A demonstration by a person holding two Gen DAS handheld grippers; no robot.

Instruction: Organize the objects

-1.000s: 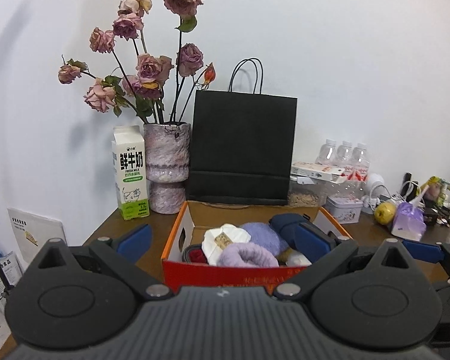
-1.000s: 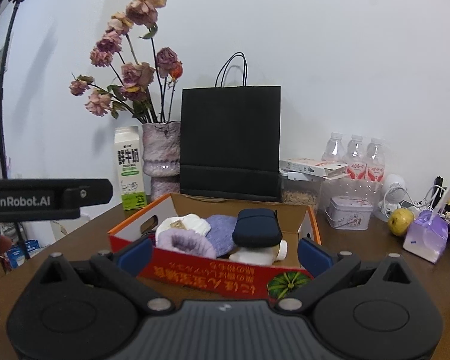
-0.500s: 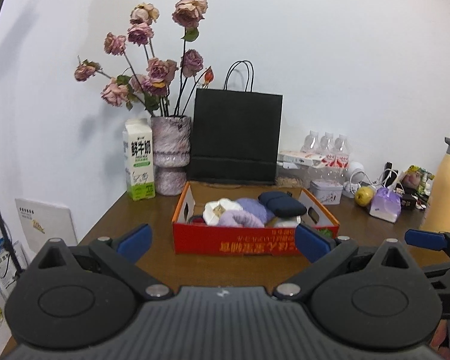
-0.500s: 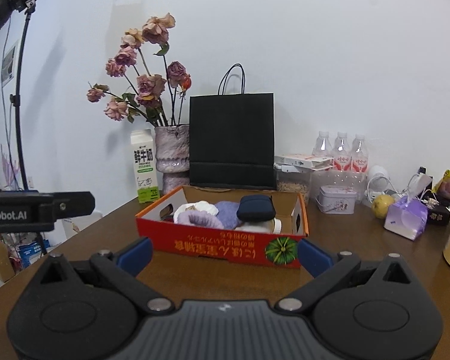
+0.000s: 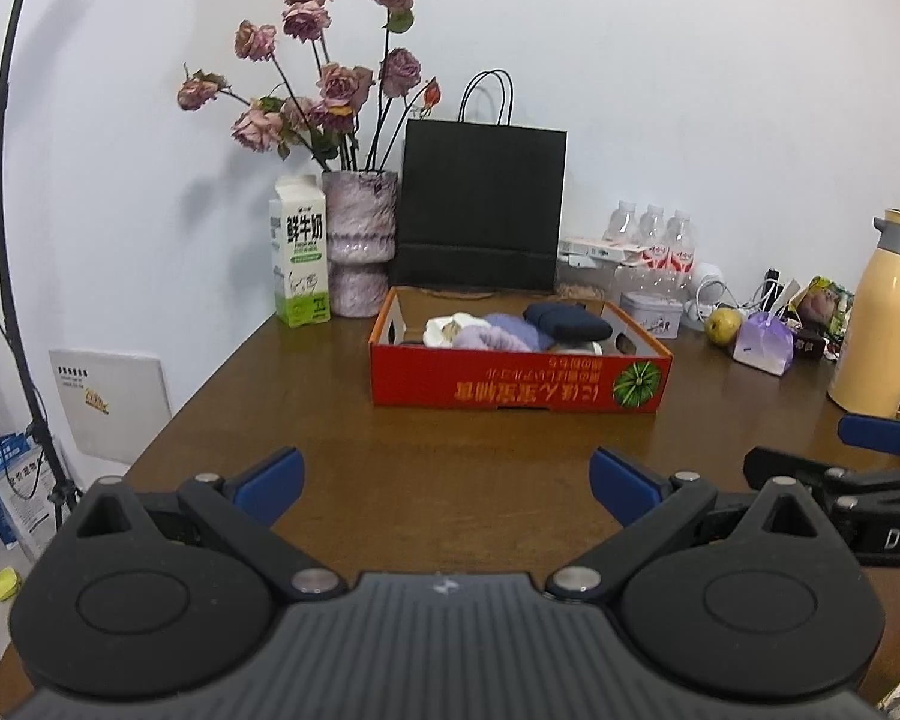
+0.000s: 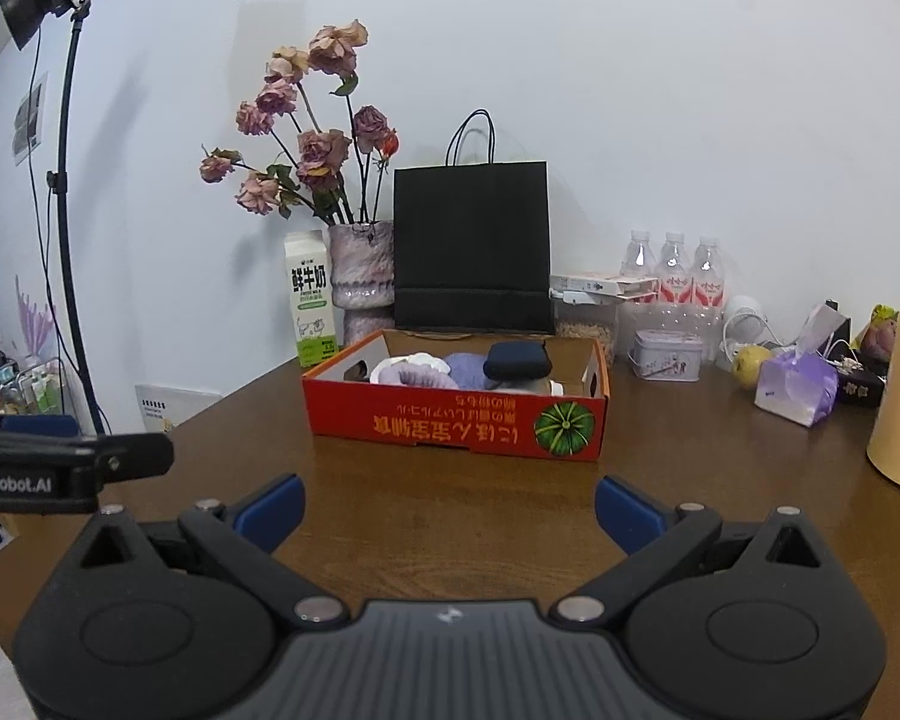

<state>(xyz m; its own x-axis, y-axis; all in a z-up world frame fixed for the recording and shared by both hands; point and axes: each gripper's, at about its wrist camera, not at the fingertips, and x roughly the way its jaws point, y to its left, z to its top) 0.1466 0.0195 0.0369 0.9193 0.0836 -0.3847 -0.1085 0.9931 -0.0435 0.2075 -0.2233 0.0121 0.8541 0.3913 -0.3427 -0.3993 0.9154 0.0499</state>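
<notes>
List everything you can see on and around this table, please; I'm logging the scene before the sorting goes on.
Cardboard box: 1, red-orange, table centre.
Soft items: several, white, purple, navy, inside the box.
Paper bag: 1, black, behind the box.
Vase of roses: 1, mottled pink, left of the bag.
Milk carton: 1, white and green, left of the vase.
Water bottles: 3, clear, right rear.
Tin: 1, pale, before the bottles.
Fruit: 1, yellow-green, right.
Tissue pack: 1, purple, right.
Flask: 1, cream, far right.
Table: 1, brown wood.
Left gripper: open, empty.
Right gripper: open, empty.
</notes>
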